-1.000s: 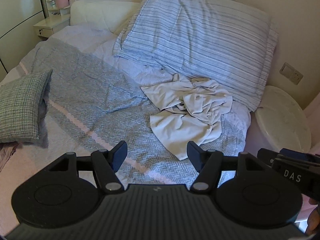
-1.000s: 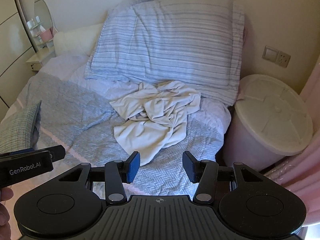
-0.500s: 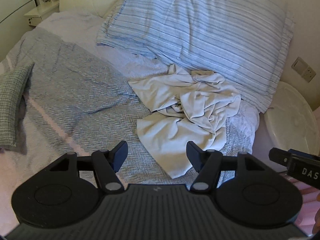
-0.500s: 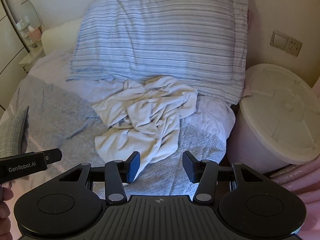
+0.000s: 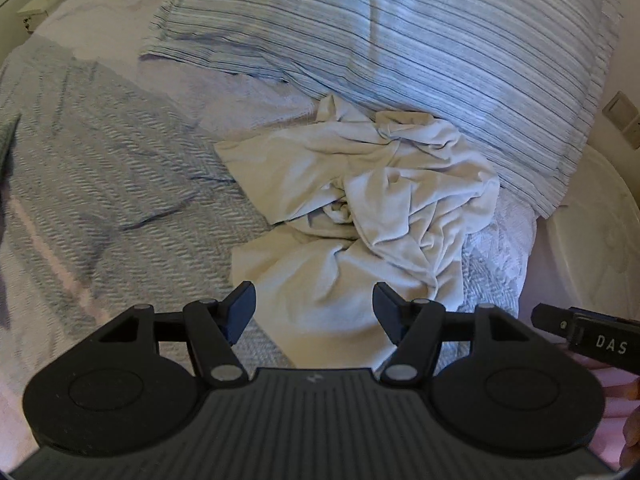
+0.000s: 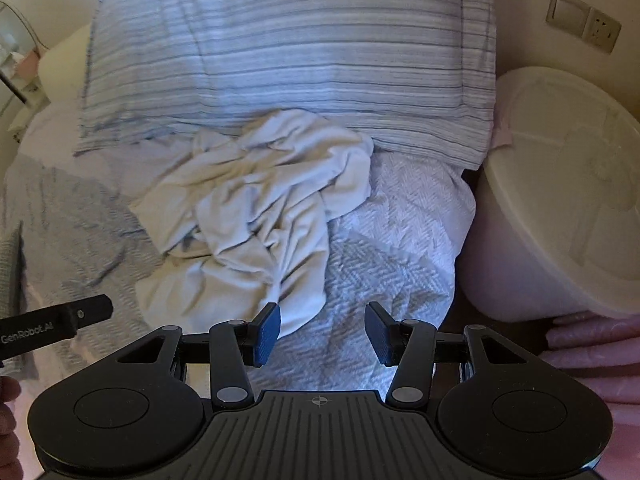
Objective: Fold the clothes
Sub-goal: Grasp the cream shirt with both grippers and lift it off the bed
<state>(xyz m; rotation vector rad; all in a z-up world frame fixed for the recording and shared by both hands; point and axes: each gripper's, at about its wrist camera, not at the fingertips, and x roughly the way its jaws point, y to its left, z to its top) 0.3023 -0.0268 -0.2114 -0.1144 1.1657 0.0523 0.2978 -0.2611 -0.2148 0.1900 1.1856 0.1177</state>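
The left gripper (image 5: 314, 306) is hanging over the near edge of one crumpled cream garment (image 5: 360, 208), its two fingers spread wide and holding nothing. The right gripper (image 6: 323, 328) is hovering just past the garment's (image 6: 256, 208) lower right corner, above the bedcover; its two blue-padded fingers are likewise standing wide apart and gripping nothing. That single garment is lying bunched on the bed, its far edge resting against one big blue-striped pillow (image 5: 420, 52) that is leaning at the head of the bed. One grey herringbone blanket (image 5: 100, 168) is covering the mattress to the left of the garment. One round white lidded bin (image 6: 560, 200) is standing beside the bed on the right. On the wall above it, two plates are showing: one switch (image 6: 568, 16) and one socket (image 6: 606, 34).
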